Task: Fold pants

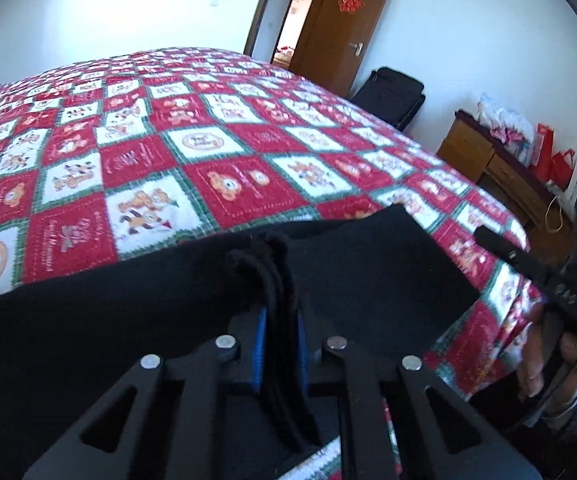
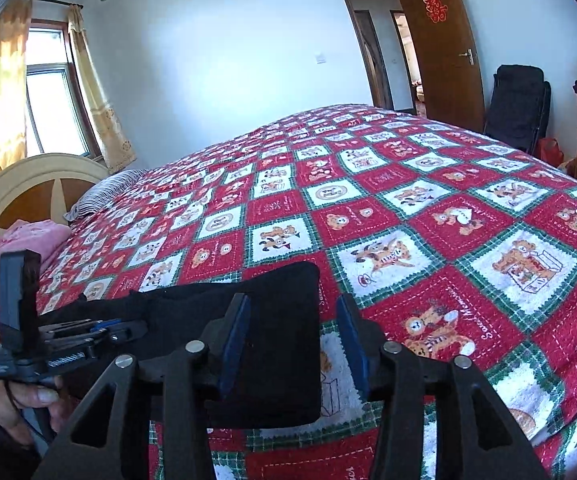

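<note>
Black fabric fills the gap of the left claw (image 1: pixel 280 344): its blue-padded fingers (image 1: pixel 259 344) are pressed together on a bunched ridge of the pants (image 1: pixel 148 320), which rises between the pads and runs forward from them. From that pinch the dark cloth spreads out flat to the left and ahead, lying along the near edge of the bed, with one squared corner reaching toward the quilt's patterned squares.

The right claw (image 2: pixel 294 344) stands apart, its two blue pads wide of each other. The squared end of the pants sits just in front of and beneath its left pad, while the right pad hangs over bare quilt (image 2: pixel 408 220); the cloth is not pinched between them. In the right wrist view the left claw shows at the far left, held in a hand (image 2: pixel 12 404), gripping the pants where they bunch. In the left wrist view the right claw shows at the right edge, beside the bed's edge, also hand-held.

Beyond the pants the red, white and green bear-print quilt covers the whole bed. A pink bundle (image 2: pixel 16 252) and a striped pillow (image 2: pixel 104 192) lie by the headboard (image 2: pixel 28 184). Farther off stand a brown door (image 2: pixel 444 48), a black chair (image 2: pixel 518 104) and a wooden cabinet (image 1: pixel 484 156).
</note>
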Available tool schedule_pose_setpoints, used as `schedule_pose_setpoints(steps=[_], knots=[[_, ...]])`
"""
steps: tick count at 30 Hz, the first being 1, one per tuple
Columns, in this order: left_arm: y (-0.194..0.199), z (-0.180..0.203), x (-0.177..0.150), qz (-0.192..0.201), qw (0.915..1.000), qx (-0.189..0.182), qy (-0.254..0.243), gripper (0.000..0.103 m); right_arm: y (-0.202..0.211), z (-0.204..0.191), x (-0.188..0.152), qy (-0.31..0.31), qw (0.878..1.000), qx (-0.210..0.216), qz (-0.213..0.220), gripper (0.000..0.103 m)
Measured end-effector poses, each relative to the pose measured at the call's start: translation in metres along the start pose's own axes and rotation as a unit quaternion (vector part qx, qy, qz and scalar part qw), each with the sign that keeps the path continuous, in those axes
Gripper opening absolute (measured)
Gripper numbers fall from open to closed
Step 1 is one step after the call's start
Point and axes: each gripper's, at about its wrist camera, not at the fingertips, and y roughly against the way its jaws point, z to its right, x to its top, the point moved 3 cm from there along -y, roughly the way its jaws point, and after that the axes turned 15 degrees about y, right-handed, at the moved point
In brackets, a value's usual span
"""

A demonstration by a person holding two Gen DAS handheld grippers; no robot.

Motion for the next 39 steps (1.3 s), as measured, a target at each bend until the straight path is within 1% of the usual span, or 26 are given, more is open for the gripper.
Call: schedule_pose_setpoints(steps=[1,4,6,8,11,13,15,16,18,20,21,23,24,25,26,27,28,29,30,31,34,36,37,39], knots=[[0.008,-0.003,0.002,0.005,1.0,-0.004,0.006,0.014,0.0,0.001,0.0,-0.001,1.0,-0.002,0.001,0.049],[0.027,-0.019,0.01,0.017,0.9995,0.001,0.027,0.014,-0.001,0.0,-0.002,-0.002,1.0,0.001,-0.003,0.05],[0.035,-0.032,0.014,0.022,0.9989,0.011,0.04,0.014,-0.003,-0.003,-0.003,0.003,1.0,0.006,-0.006,0.05],[0.038,-0.048,0.013,0.023,0.9981,0.027,0.049,0.014,-0.002,-0.012,-0.003,0.017,1.0,0.019,-0.004,0.05],[0.026,-0.066,0.008,0.006,0.9971,0.036,0.067,0.014,-0.004,-0.039,-0.004,0.063,0.996,0.055,-0.007,0.05],[0.016,-0.076,0.004,0.001,0.9963,0.048,0.072,0.014,-0.012,-0.06,-0.012,0.097,0.99,0.097,-0.029,0.05],[0.015,-0.081,0.003,0.005,0.9959,0.04,0.08,0.014,-0.017,-0.075,-0.021,0.119,0.983,0.126,-0.052,0.05],[0.015,-0.082,0.003,0.006,0.9958,0.037,0.084,0.014,-0.025,-0.085,-0.028,0.141,0.978,0.135,-0.079,0.05],[0.016,-0.08,0.003,0.008,0.9965,0.041,0.073,0.014,-0.041,-0.091,-0.042,0.159,0.971,0.125,-0.125,0.05],[0.019,-0.078,0.003,0.011,0.9968,0.04,0.068,0.014,-0.041,-0.092,-0.044,0.169,0.97,0.122,-0.122,0.05],[0.023,-0.078,0.004,0.015,0.9968,0.033,0.07,0.014,-0.037,-0.093,-0.041,0.165,0.972,0.125,-0.113,0.05],[0.029,-0.077,0.006,0.02,0.9969,0.025,0.072,0.014,-0.028,-0.089,-0.034,0.141,0.976,0.145,-0.086,0.05],[0.033,-0.076,0.007,0.024,0.9969,0.025,0.07,0.014,-0.025,-0.088,-0.033,0.136,0.976,0.148,-0.081,0.051],[0.034,-0.075,0.008,0.026,0.9971,0.03,0.065,0.014,-0.027,-0.086,-0.034,0.133,0.977,0.144,-0.084,0.054],[0.033,-0.075,0.008,0.026,0.9972,0.035,0.061,0.014,-0.034,-0.084,-0.039,0.134,0.976,0.136,-0.103,0.057],[0.031,-0.077,0.008,0.024,0.9971,0.036,0.063,0.014,-0.042,-0.084,-0.044,0.136,0.974,0.134,-0.123,0.058],[0.029,-0.078,0.008,0.023,0.9969,0.037,0.065,0.014,-0.046,-0.088,-0.043,0.141,0.973,0.132,-0.127,0.058],[0.026,-0.08,0.007,0.022,0.9967,0.041,0.066,0.014,-0.044,-0.091,-0.042,0.155,0.972,0.126,-0.12,0.058],[0.021,-0.083,0.005,0.021,0.9965,0.047,0.066,0.019,-0.042,-0.094,-0.04,0.162,0.972,0.123,-0.116,0.058],[0.018,-0.087,0.003,0.017,0.996,0.046,0.075,0.021,-0.041,-0.096,-0.041,0.167,0.972,0.119,-0.116,0.058],[0.021,-0.092,0.001,0.021,0.9958,0.029,0.084,0.023,-0.036,-0.1,-0.04,0.182,0.972,0.101,-0.109,0.058],[0.026,-0.093,0.0,0.026,0.9956,0.027,0.086,0.035,-0.028,-0.112,-0.034,0.182,0.973,0.113,-0.091,0.058],[0.029,-0.094,-0.001,0.029,0.9955,0.026,0.086,0.037,-0.027,-0.121,-0.031,0.185,0.971,0.126,-0.086,0.058],[0.036,-0.097,-0.001,0.036,0.9951,0.027,0.088,0.051,-0.026,-0.14,-0.028,0.2,0.965,0.146,-0.082,0.058]])
